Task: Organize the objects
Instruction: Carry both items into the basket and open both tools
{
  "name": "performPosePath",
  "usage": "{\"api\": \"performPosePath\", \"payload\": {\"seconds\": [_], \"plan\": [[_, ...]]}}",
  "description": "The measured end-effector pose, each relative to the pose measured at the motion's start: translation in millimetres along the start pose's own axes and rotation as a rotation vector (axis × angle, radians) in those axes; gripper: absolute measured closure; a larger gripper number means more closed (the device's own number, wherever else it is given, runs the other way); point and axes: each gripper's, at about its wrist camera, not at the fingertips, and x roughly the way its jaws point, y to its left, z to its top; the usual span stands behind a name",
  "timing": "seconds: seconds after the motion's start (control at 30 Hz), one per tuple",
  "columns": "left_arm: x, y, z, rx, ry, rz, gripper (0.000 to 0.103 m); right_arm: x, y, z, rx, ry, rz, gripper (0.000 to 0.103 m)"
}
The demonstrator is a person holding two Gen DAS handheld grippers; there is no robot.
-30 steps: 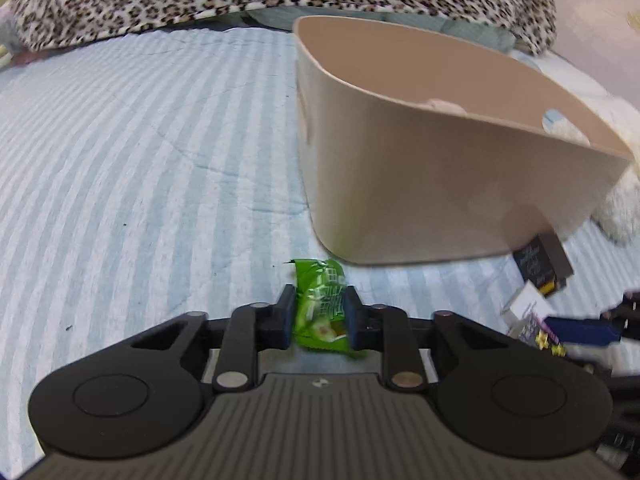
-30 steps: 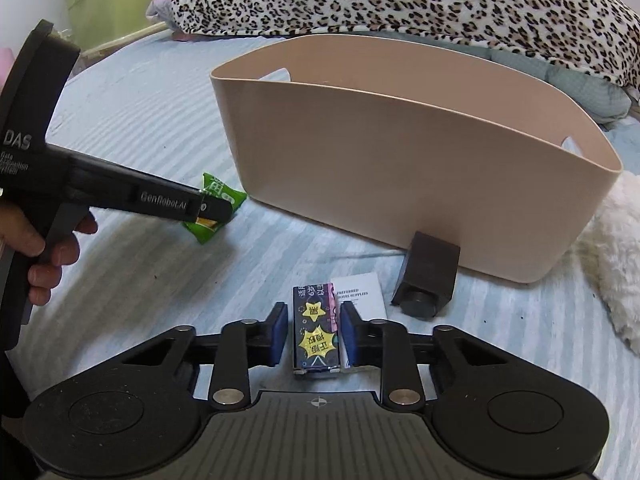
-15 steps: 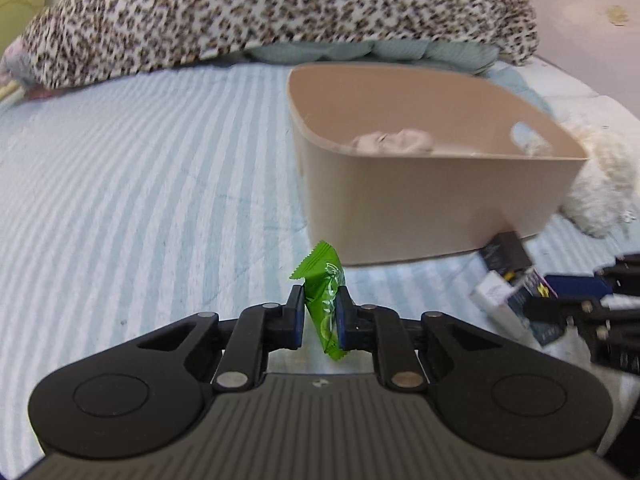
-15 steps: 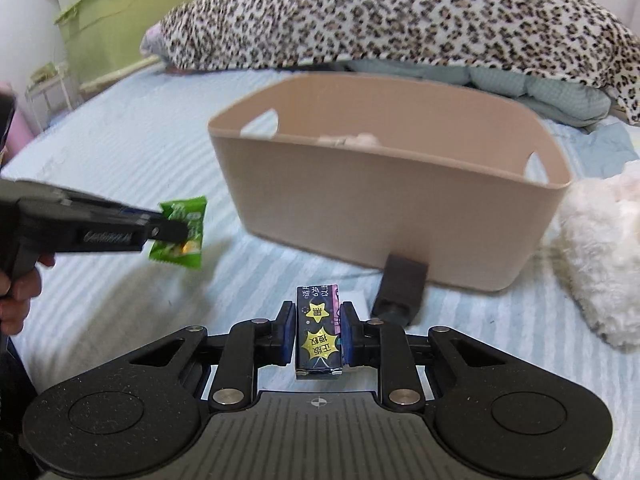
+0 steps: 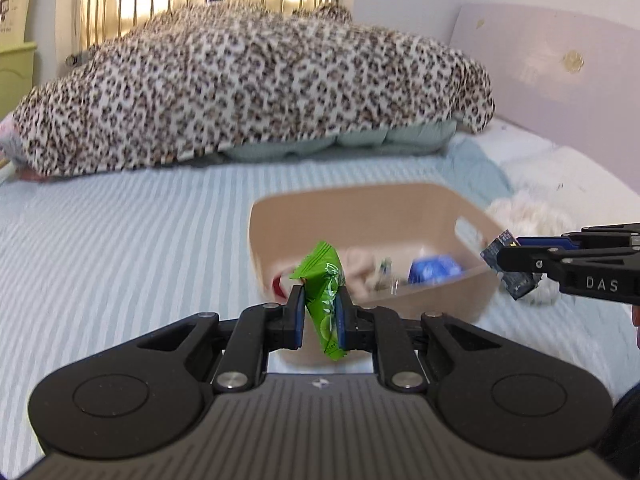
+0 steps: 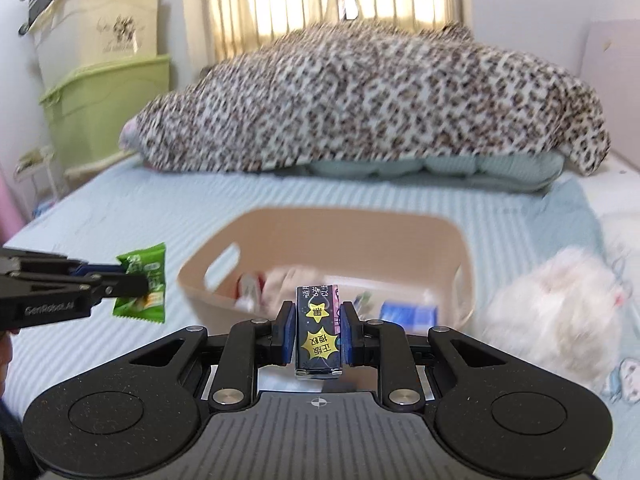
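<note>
striped bed (image 5: pixel 120 248), both lifted now: left gripper (image 5: pixel 319 316) pinching green packet (image 5: pixel 325 300), right gripper (image 6: pixel 319 332) pinching dark box (image 6: pixel 319 330), bin (image 6: pixel 400 236) drop next probably.

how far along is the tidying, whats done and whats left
Done: several items already lie in the beige bin. In hand: left gripper holds a green snack packet, right gripper a small dark box, both raised near it. Left: dropping both in.
</note>
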Motion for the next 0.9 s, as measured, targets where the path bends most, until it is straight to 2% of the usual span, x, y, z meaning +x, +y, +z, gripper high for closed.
{"api": "performPosePath", "payload": {"seconds": [0.17,0.37,0.67,0.87,0.9], "plan": [[25,-12,25,-0.011,-0.02,0.014,0.086,6,-12,28,0.021,-0.05,-0.055,0.082],[68,-31,45,0.001,-0.016,0.038,0.086,32,-20,43,0.004,-0.05,-0.135,0.082],[138,-49,35,0.043,0.092,0.098,0.086,85,-35,35,0.003,0.036,-0.212,0.082],[151,-50,22,0.071,0.148,0.13,0.083,106,-42,20,0.003,0.125,-0.205,0.081],[149,-49,23,0.066,0.146,0.135,0.08,105,-43,20,0.01,0.129,-0.201,0.07]]}}
